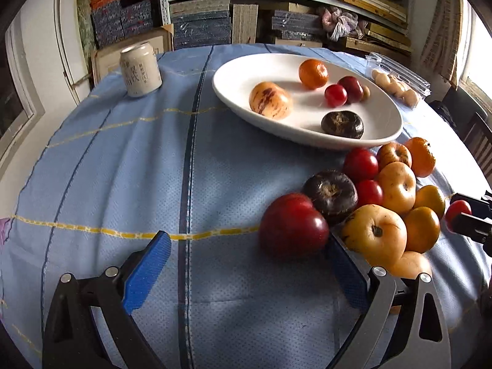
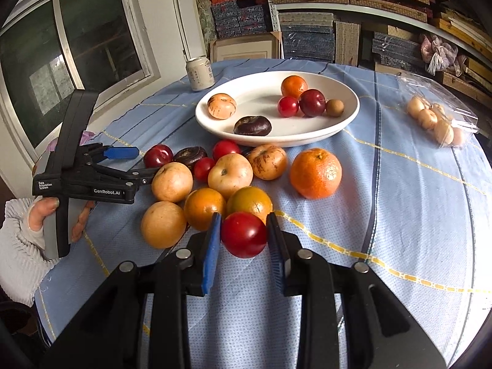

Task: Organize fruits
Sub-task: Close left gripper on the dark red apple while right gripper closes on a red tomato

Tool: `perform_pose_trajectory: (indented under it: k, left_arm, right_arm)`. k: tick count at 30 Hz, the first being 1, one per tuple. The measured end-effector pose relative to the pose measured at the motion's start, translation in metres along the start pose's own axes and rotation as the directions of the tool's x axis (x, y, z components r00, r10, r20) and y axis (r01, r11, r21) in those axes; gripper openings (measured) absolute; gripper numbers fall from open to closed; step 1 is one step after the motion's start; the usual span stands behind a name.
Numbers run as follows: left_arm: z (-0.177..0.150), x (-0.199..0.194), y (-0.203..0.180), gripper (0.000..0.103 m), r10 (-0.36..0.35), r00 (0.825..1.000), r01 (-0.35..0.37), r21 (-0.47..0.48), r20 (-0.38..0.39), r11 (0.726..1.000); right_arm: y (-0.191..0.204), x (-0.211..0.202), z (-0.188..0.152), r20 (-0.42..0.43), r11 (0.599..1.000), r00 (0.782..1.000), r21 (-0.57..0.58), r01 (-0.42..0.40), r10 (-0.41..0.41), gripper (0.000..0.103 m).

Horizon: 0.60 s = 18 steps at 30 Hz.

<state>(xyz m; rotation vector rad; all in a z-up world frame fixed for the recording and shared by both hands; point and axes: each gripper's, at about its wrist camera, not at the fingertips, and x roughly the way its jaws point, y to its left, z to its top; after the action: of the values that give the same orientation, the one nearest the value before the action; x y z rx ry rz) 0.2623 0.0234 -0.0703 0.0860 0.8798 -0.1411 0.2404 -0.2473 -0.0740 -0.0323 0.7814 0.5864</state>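
Observation:
In the right wrist view my right gripper (image 2: 244,224) is shut on a small red tomato (image 2: 244,234), just in front of the fruit pile (image 2: 229,173) on the blue cloth. The left wrist view shows that tomato (image 1: 457,212) at its right edge. My left gripper (image 1: 246,240) is open, and a dark red plum (image 1: 292,224) lies between its jaws against the right finger (image 1: 344,264). From the right wrist view the left gripper (image 2: 144,162) reaches the pile's left side. The white plate (image 1: 246,70) (image 2: 264,92) holds several fruits, among them an orange (image 1: 313,73).
A pale drink can (image 1: 140,70) (image 2: 200,72) stands behind the plate on the left. A clear bag of small pale fruits (image 1: 396,87) (image 2: 436,120) lies at the right. A hand in a grey sleeve (image 2: 18,240) holds the left gripper. Shelves of boxes stand behind the table.

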Motion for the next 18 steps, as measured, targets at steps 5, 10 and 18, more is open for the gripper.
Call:
perform_pose_trajectory:
  k: [5,10,18]
  left_arm:
    - [0.004,-0.014,0.001,0.081,0.015,0.996,-0.018,0.025,0.092,1.0]
    - [0.006,-0.008,-0.002,0.064,-0.025,0.998,0.023,0.038,0.057,0.999]
    - [0.023,0.004,-0.007,0.065,-0.037,0.997,0.034,0.04,0.071,0.999]
  right_arm:
    - [0.001,0.002,-0.001,-0.006,1.0,1.0,-0.002,-0.001,0.001,0.029]
    - [0.001,0.002,-0.001,-0.006,1.0,1.0,0.0,-0.003,0.003,0.029]
    - [0.004,0.006,-0.003,-0.02,1.0,1.0,-0.008,-0.004,0.004,0.029]
